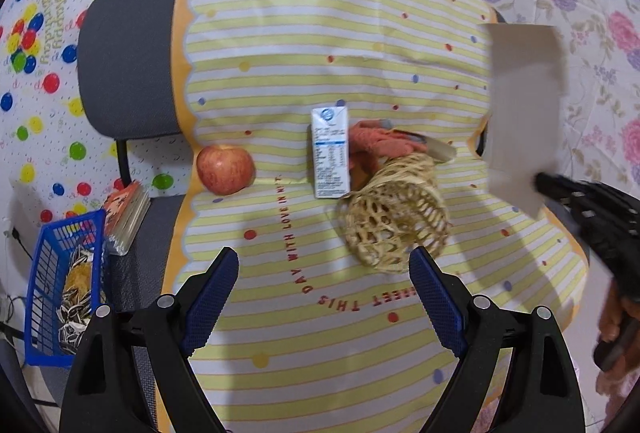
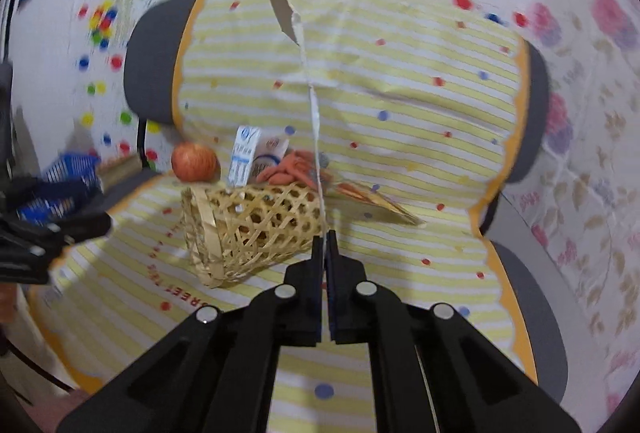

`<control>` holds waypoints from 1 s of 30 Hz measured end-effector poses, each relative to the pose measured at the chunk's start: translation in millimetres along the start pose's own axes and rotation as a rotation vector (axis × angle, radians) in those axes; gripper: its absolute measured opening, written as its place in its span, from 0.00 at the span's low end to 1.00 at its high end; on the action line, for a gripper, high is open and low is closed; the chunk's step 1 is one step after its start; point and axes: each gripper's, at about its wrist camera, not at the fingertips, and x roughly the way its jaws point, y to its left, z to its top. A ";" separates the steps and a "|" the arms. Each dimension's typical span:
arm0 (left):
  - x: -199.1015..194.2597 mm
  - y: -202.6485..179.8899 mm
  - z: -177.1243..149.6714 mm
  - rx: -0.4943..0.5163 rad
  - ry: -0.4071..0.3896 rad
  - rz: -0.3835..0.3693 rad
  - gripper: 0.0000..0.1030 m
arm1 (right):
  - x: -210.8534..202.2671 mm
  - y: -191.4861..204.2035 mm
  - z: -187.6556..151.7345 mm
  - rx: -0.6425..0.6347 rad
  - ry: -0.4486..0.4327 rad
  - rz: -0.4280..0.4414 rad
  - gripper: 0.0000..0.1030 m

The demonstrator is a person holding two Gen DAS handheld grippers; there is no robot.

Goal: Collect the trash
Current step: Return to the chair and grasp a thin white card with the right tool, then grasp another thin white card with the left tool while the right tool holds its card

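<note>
**Right wrist view: paper sheet pinched edge-on**

Right gripper point(image 2: 325, 233) is clenched on a thin, flat white paper sheet point(image 2: 310, 85), which rises straight from its closed black jaws. Left gripper point(image 1: 324, 265) stands released, its ribbed blue pads apart, over the striped glossy tablecloth point(image 1: 320, 33). A woven wicker basket point(image 1: 394, 221) lies tipped near the cloth's middle.

Black left gripper point(image 1: 324, 297), blue ribbed fingers point(image 1: 214, 297), silver pivot screws point(image 1: 165, 301).
</note>
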 end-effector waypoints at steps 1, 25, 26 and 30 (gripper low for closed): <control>0.0 -4.5 2.0 0.006 -0.001 -0.008 0.84 | -6.7 -6.1 -1.4 0.026 0.001 -0.008 0.02; 116.9 -142.5 84.1 0.375 0.089 0.034 0.84 | -35.1 -106.8 -40.0 0.236 0.011 -0.089 0.02; 122.0 -144.1 85.9 0.387 0.099 0.037 0.83 | -33.1 -109.2 -40.1 0.239 0.014 -0.088 0.02; 150.3 -154.0 92.8 0.468 0.155 0.069 0.81 | -24.4 -115.6 -41.2 0.249 0.023 -0.083 0.02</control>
